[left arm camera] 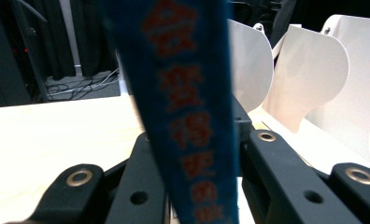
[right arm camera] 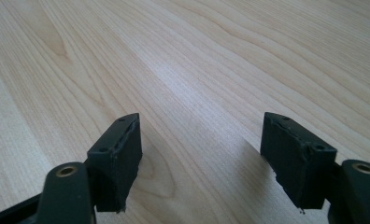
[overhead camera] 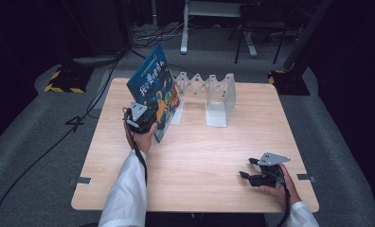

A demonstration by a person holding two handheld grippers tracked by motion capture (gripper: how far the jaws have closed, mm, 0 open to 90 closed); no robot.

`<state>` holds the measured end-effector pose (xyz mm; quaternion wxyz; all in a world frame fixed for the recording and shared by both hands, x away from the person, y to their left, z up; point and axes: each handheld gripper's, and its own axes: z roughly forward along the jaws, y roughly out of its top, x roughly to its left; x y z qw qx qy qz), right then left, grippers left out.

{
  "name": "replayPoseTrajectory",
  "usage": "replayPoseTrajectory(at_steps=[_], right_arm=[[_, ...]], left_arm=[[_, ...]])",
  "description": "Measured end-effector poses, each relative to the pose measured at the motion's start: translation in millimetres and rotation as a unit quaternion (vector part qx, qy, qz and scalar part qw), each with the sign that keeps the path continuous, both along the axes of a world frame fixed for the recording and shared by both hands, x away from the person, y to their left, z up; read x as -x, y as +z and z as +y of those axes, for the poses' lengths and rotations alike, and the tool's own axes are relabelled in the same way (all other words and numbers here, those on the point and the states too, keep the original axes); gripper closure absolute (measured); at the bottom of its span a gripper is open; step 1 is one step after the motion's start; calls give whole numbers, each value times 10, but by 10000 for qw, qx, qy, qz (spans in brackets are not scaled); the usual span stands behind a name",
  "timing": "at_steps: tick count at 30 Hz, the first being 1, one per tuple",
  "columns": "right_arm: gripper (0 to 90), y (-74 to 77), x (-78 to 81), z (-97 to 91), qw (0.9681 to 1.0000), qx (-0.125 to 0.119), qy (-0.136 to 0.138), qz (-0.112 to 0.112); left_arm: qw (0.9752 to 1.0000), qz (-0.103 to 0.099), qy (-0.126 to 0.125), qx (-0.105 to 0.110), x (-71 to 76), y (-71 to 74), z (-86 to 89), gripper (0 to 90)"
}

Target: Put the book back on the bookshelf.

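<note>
A blue picture book (overhead camera: pixel 152 82) with orange lettering stands tilted on the wooden table (overhead camera: pixel 200 156), its top leaning back to the left, just left of a white zigzag book rack (overhead camera: pixel 214 94). My left gripper (overhead camera: pixel 151 117) is shut on the book's near lower edge. In the left gripper view the book's spine (left arm camera: pixel 192 116) runs up between my two black jaws, which sit close against both of its sides, and the rack's white dividers (left arm camera: pixel 309 79) stand just to the right. My right gripper (overhead camera: pixel 246 168) rests low at the table's near right, open with nothing between its fingers (right arm camera: pixel 115 158).
The rack's slots (overhead camera: pixel 221 99) to the right of the book hold nothing. Bare wood (right arm camera: pixel 197 70) stretches in front of the right gripper. Beyond the table's far edge are cables, stand bases (overhead camera: pixel 65 80) and a desk frame (overhead camera: pixel 185 28) on the grey floor.
</note>
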<state>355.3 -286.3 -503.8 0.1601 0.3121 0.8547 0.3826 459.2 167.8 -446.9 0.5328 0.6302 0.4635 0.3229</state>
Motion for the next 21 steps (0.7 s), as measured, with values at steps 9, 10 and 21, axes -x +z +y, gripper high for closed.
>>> replayPoseTrajectory(at_steps=[9,10,21], right_arm=[[296,-1,6,-3,10000,7,-2,-12],[296,-2,7,-3,10000,-5,0,-9],[295,-2,7,-4,10000,-3,-12,-3]], left_arm=[[9999,19,-75,-99,79,-14,19,748],[9999,36,-51,-130,88,-18,27,734],[9993,22,-258,-271,171,-44,108,677]])
